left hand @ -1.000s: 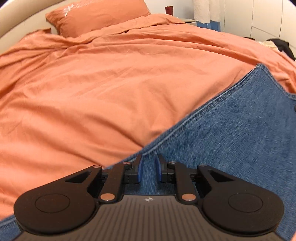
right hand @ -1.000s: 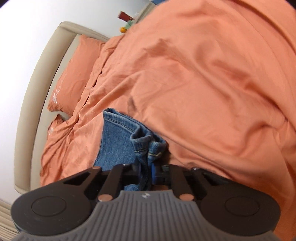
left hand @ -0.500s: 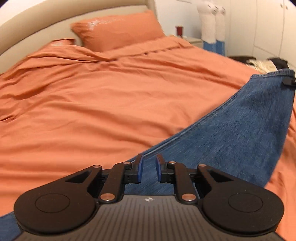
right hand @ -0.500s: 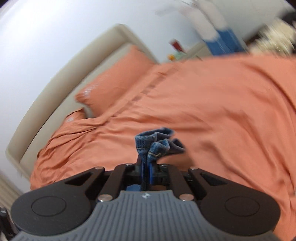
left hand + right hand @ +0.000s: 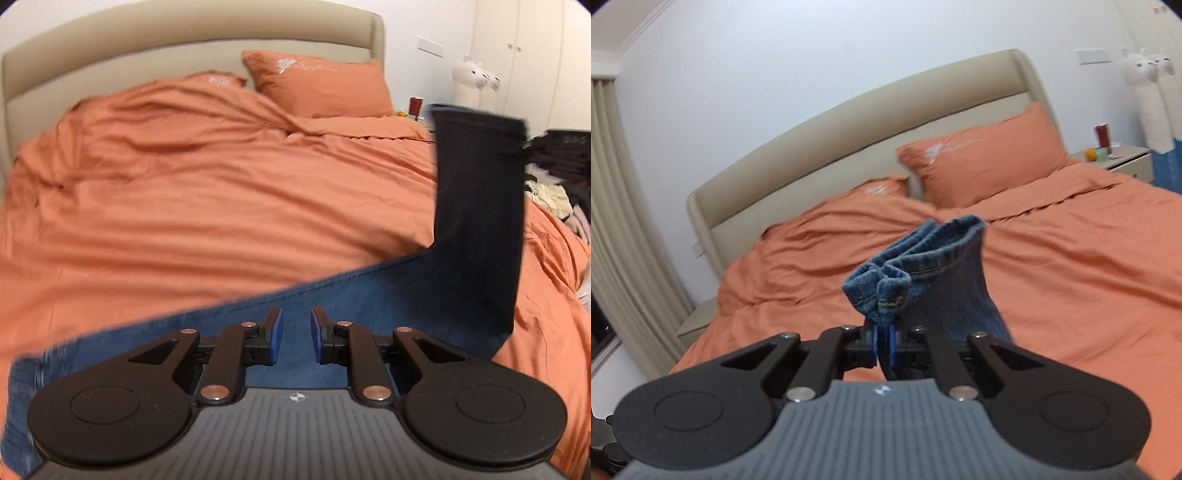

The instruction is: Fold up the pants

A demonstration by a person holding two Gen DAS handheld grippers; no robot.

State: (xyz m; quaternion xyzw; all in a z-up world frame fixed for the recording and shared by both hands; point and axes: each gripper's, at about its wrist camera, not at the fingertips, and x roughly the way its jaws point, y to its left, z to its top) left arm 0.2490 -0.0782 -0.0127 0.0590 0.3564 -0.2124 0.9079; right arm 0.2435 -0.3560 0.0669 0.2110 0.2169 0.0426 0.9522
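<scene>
Blue denim pants (image 5: 369, 295) lie across the orange bed cover under my left gripper (image 5: 294, 334), whose blue pads stand a small gap apart, holding nothing I can see. The far leg end (image 5: 478, 206) is lifted upright at the right, dark against the light. In the right wrist view my right gripper (image 5: 882, 341) is shut on the bunched hem of the pants (image 5: 923, 273), held up above the bed.
The orange duvet (image 5: 203, 192) covers the bed, with two orange pillows (image 5: 317, 88) at the beige headboard (image 5: 849, 122). A nightstand (image 5: 1119, 157) with a red cup stands at the right, beside white plush llamas (image 5: 1148, 96). Loose clothes (image 5: 554, 184) lie off the bed's right side.
My right gripper has lifted the pant hem up off the bed and tilted toward the headboard. The leg end now stands upright in the left wrist view. The left gripper has tilted up.
</scene>
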